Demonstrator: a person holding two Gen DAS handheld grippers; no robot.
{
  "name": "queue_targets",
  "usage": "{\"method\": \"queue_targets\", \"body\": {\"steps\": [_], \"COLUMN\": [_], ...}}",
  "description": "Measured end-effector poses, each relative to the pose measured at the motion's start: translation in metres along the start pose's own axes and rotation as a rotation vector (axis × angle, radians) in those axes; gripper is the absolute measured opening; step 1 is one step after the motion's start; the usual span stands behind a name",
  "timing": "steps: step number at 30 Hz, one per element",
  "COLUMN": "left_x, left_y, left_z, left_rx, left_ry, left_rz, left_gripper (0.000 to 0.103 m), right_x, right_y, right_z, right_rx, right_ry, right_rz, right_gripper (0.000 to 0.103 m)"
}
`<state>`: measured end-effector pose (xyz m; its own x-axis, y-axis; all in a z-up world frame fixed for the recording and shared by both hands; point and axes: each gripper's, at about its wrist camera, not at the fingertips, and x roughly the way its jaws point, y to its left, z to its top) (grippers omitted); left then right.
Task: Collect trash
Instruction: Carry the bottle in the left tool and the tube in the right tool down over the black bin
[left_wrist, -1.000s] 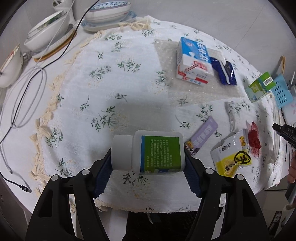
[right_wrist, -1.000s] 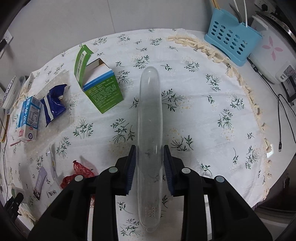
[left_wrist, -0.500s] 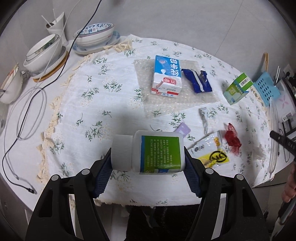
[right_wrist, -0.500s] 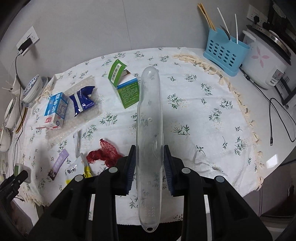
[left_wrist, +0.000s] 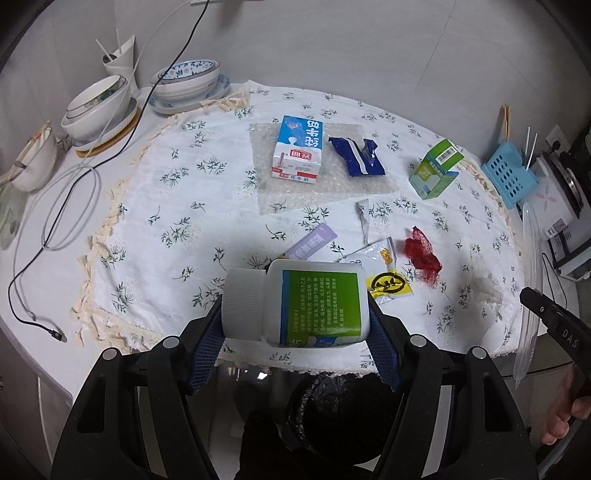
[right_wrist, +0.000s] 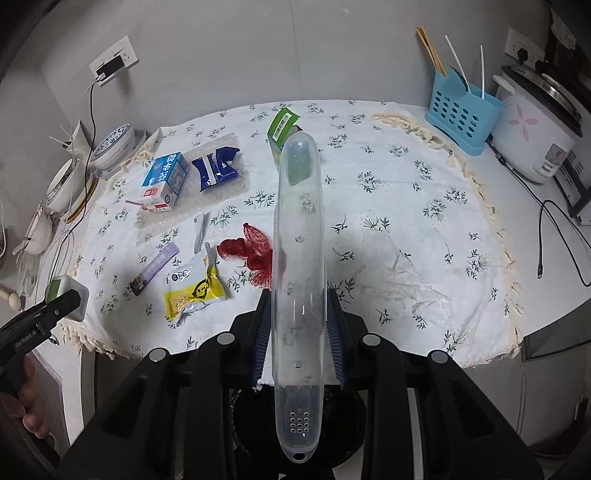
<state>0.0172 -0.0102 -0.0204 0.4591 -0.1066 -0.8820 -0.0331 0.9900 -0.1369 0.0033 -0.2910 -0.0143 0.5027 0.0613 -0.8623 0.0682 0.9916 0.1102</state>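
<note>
Holding white bottle (left_wrist: 295, 303) in left gripper (left_wrist: 295, 332), jaws wide, above black bin (left_wrist: 332, 413); right gripper (right_wrist: 298, 332) pinches clear case (right_wrist: 299, 258) over bin; line up, then let go; wrappers wait on table (left_wrist: 184, 206).

The black handle (left_wrist: 561, 328) of the other gripper, at the right edge of the left wrist view, says "DAS" in small white letters. The black handle (right_wrist: 27, 334) at the left edge of the right wrist view says "GenRobot.AI". The green flap of the green box (right_wrist: 282, 123) has a barcode. The white bottle (left_wrist: 299, 304) has a green label full of tiny writing, too small to read. The blue milk carton (left_wrist: 299, 149) has big white signs, upside down.
</note>
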Motion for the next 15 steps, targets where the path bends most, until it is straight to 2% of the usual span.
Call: {"method": "queue_targets", "body": {"steps": [15], "left_x": [-0.013], "left_y": [-0.028], "left_z": [-0.041], "left_rx": [0.020], "left_ry": [0.009], "left_rz": [-0.016], "left_gripper": [0.068], "right_x": [-0.025], "right_y": [-0.021], "right_z": [-0.043], "right_rx": [-0.005], "right_ry": [-0.005], "right_rz": [0.018], "right_gripper": [0.028]}}
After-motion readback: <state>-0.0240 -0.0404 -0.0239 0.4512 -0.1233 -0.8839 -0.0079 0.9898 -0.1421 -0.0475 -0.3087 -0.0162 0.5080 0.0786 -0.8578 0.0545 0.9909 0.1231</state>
